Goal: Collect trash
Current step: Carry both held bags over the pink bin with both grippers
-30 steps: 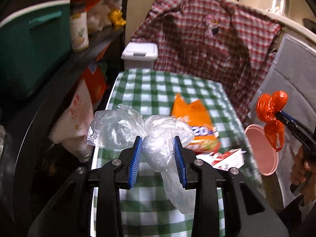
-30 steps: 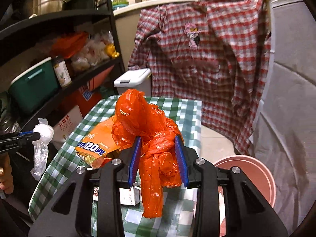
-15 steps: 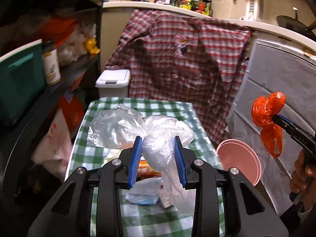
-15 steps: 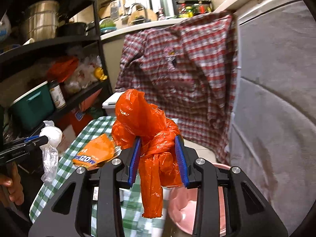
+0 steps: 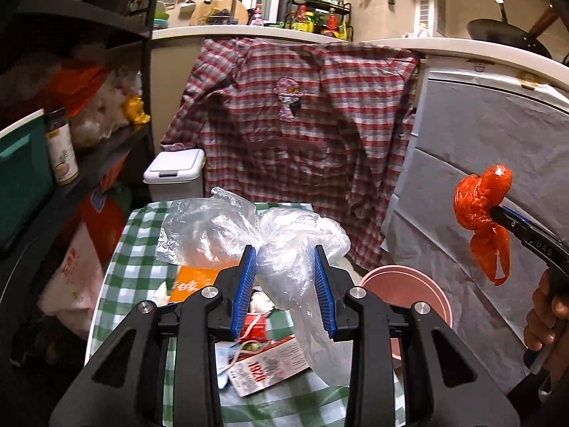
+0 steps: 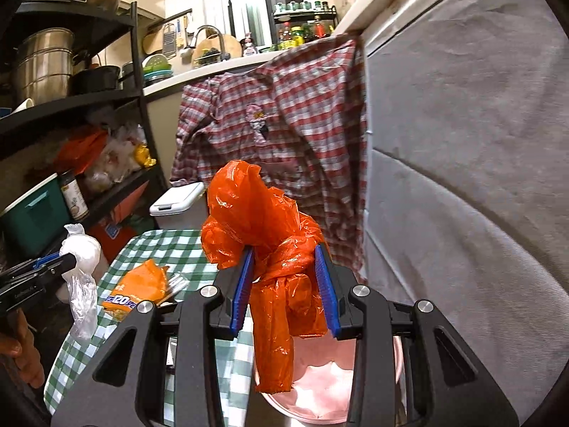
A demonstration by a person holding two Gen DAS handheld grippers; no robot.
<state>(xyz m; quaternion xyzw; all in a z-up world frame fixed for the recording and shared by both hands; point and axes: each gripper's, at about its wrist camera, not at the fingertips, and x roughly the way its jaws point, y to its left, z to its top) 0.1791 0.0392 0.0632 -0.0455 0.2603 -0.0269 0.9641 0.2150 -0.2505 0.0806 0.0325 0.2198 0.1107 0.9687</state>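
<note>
Carrying both catches toward the round pink plastic bin [image 6: 313, 373] off the checked table's [image 5: 142, 235] right edge: left gripper [image 5: 284, 291] clamps a crumpled clear plastic bag [image 5: 284, 249], right gripper [image 6: 284, 288] a knotted orange plastic bag [image 6: 270, 235]. Next, I judge: centre each above the bin, then release.

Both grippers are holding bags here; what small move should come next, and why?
Probably lower the right gripper a little and release. Its orange bag already hangs over the pink bin, tail dangling toward the opening. The left gripper, shut on the clear bag, is over the checked table, beside the bin.
</note>
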